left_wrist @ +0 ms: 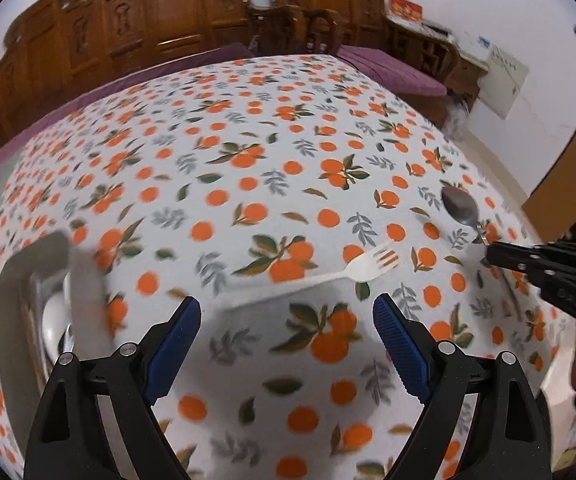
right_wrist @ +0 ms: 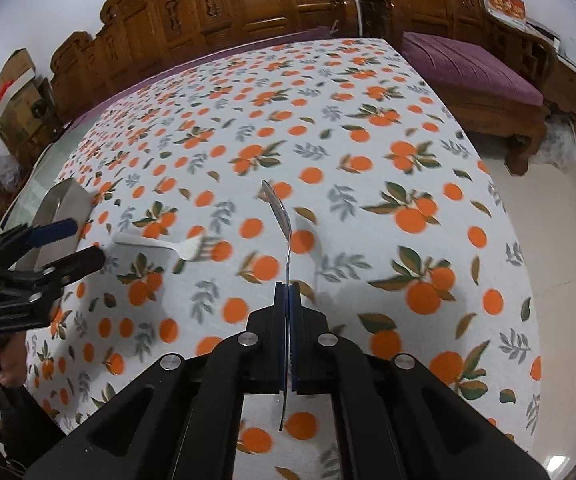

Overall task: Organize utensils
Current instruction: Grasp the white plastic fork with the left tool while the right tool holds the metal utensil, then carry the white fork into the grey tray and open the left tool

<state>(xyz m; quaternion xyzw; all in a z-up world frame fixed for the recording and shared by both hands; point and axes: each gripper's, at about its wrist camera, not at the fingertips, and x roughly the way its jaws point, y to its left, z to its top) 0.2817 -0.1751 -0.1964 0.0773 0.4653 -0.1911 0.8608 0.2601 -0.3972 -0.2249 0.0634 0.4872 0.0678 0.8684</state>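
Note:
A white plastic fork (left_wrist: 352,270) lies on the orange-print tablecloth just ahead of my left gripper (left_wrist: 287,316), which is open and empty above it. The fork also shows in the right wrist view (right_wrist: 168,245). My right gripper (right_wrist: 288,292) is shut on the handle of a metal spoon (right_wrist: 280,210), held above the cloth with its bowl pointing away. The spoon (left_wrist: 461,209) and right gripper (left_wrist: 492,254) show at the right of the left wrist view. The left gripper (right_wrist: 84,242) shows at the left of the right wrist view.
A grey metal tray (left_wrist: 16,272) holding some utensils sits at the table's left; it also shows in the right wrist view (right_wrist: 64,200). Carved wooden benches with purple cushions (right_wrist: 468,64) stand behind and right of the table. The table's right edge (right_wrist: 504,208) drops to pale floor.

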